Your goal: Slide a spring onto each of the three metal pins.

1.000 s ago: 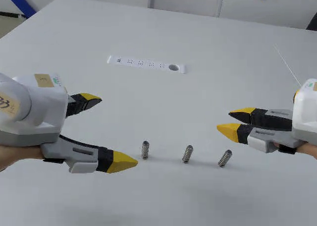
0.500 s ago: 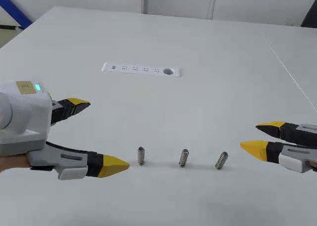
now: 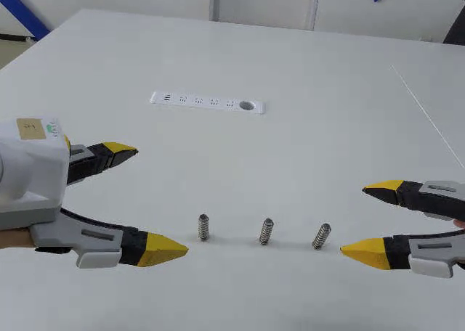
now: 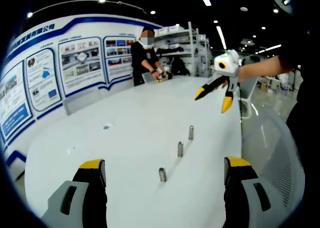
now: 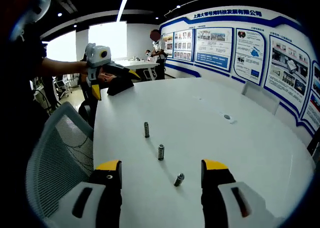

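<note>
Since the earlier frame, the right gripper [image 3: 354,219] has spread its jaws wider, and its yellow tips stand well apart with nothing between them. The left gripper [image 3: 160,200] keeps its jaws fully spread, also empty. Both grippers hover above the white worktop [image 3: 312,106] near its front edge, one at each end of the spring row and clear of it.

Three springs stand in a row parallel to the front edge, between the two grippers: the left spring [image 3: 203,227] close to the lower jaw of the left gripper, the middle spring [image 3: 267,231], and the right spring [image 3: 321,236] just beside the lower jaw tip of the right gripper. The left spring stands upright; the middle and right springs lean slightly. Whether a pin runs inside each coil cannot be told.

A white power strip [image 3: 207,101] lies flat farther back, toward the far edge and well apart from the springs.
</note>
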`<state>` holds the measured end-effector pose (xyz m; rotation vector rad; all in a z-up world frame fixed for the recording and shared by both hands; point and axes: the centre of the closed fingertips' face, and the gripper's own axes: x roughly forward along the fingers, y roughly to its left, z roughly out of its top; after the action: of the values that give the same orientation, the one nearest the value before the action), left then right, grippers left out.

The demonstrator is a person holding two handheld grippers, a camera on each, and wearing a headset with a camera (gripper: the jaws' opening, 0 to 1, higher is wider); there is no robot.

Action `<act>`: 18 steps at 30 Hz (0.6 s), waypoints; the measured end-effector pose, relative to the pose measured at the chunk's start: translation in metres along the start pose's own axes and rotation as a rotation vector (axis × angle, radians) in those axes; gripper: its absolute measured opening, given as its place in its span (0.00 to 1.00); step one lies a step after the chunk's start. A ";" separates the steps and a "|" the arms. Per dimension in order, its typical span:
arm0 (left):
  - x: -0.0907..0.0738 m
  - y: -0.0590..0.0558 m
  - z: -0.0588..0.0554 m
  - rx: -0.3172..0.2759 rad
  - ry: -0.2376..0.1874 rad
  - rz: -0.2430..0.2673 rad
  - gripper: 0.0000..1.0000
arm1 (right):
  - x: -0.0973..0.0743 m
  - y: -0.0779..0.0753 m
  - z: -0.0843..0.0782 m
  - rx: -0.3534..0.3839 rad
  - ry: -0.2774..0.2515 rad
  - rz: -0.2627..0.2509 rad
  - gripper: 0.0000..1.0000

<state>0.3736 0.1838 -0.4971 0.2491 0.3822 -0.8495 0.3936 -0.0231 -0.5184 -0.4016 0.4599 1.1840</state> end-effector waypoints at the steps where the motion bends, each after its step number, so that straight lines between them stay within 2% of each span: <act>1: 0.000 0.000 -0.001 0.008 0.008 -0.003 1.00 | 0.000 0.000 -0.001 -0.024 0.017 0.003 0.66; 8: 0.004 -0.004 -0.007 0.022 0.044 -0.016 1.00 | -0.001 -0.003 -0.011 -0.108 0.089 -0.005 0.78; 11: 0.007 -0.007 -0.011 0.008 0.057 -0.024 1.00 | -0.004 -0.009 -0.015 -0.141 0.124 -0.041 0.81; 15: 0.010 -0.009 -0.009 -0.015 0.040 -0.033 1.00 | -0.007 -0.013 -0.010 -0.152 0.107 -0.070 0.85; 18: 0.013 -0.010 -0.010 -0.010 0.051 -0.041 1.00 | -0.010 -0.016 -0.007 -0.152 0.096 -0.083 0.88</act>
<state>0.3714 0.1721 -0.5121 0.2546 0.4405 -0.8824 0.4052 -0.0399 -0.5183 -0.6047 0.4334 1.1262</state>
